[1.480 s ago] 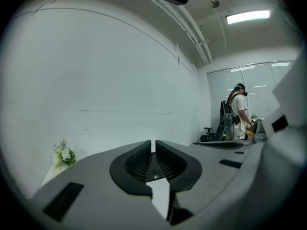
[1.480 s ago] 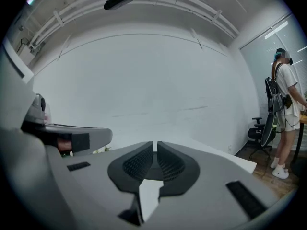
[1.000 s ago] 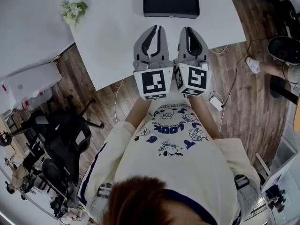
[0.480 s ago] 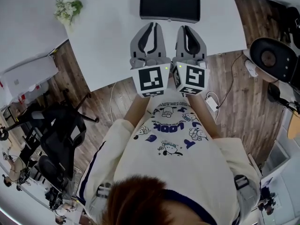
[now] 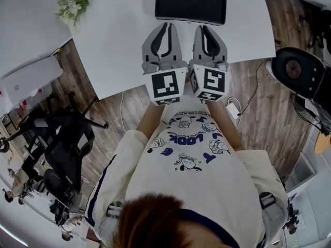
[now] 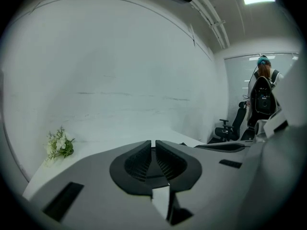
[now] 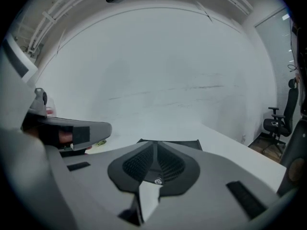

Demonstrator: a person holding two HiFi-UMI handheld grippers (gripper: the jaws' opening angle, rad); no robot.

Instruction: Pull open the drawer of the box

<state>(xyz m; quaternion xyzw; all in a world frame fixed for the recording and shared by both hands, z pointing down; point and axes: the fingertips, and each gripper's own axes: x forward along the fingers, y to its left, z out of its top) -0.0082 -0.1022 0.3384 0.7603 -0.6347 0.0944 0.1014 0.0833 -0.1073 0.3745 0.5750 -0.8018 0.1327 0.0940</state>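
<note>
A flat black box (image 5: pixel 191 3) lies at the far side of the white table (image 5: pixel 119 50); its near edge faces me and I cannot make out the drawer from here. My left gripper (image 5: pixel 168 25) and right gripper (image 5: pixel 202 27) hover side by side just short of that edge, both shut with nothing between the jaws. In the left gripper view the left gripper (image 6: pixel 153 142) points over bare table toward a wall. In the right gripper view the right gripper (image 7: pixel 156 144) points at the black box (image 7: pixel 192 143), which lies low just behind the tips.
A small bunch of white flowers (image 5: pixel 71 6) sits at the table's far left corner, seen too as flowers (image 6: pixel 59 145). Black office chairs (image 5: pixel 64 138) stand on the wood floor at left. A round black chair (image 5: pixel 297 71) and a white adapter (image 5: pixel 234 109) are at right.
Both grippers have edged forward over the table, and their tips are now nearly at the box's near edge. Both stayed shut.
</note>
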